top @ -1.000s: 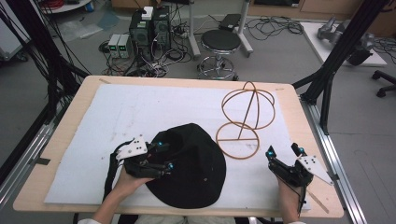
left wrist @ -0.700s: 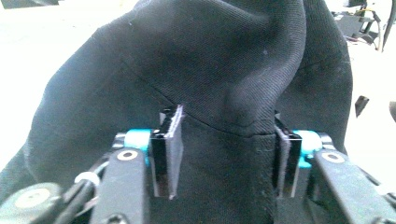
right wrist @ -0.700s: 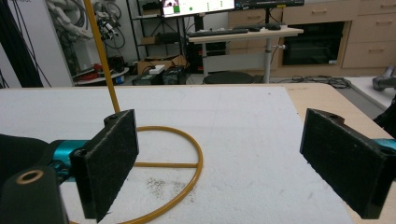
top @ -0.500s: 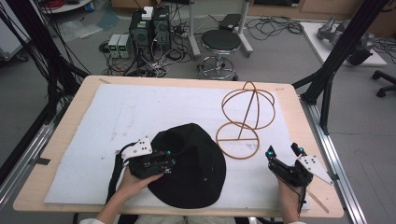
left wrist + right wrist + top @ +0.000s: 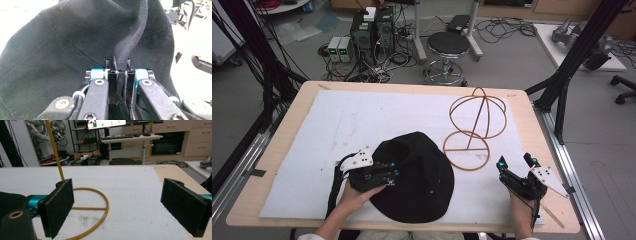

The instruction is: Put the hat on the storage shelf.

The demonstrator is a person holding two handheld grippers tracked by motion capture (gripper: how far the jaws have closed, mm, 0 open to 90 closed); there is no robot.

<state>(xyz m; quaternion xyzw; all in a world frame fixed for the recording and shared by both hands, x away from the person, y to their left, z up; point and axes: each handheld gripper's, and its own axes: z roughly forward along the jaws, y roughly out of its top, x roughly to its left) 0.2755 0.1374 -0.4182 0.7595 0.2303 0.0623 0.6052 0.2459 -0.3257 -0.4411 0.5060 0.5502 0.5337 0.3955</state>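
Observation:
A black cloth hat (image 5: 419,175) lies on the white mat near the front of the table. My left gripper (image 5: 393,172) sits at its left edge. Its jaws have just been closing, and in the left gripper view they (image 5: 119,67) pinch a fold of the hat's thick brim edge (image 5: 130,40). A wire hat stand (image 5: 474,127) of orange-brown hoops rises to the right of the hat. My right gripper (image 5: 515,161) rests near the front right corner, open, its pads (image 5: 60,207) wide apart with nothing between them; the stand's base ring (image 5: 107,207) lies just ahead.
The white mat (image 5: 362,120) covers most of the wooden table (image 5: 292,130). A strap from the left gripper hangs over the front edge. Black frame posts stand at both table sides; a stool and computer gear sit on the floor behind.
The left gripper's jaws have come together on the hat's left edge, and the cloth there has bunched in slightly. The right gripper has stayed where it was.

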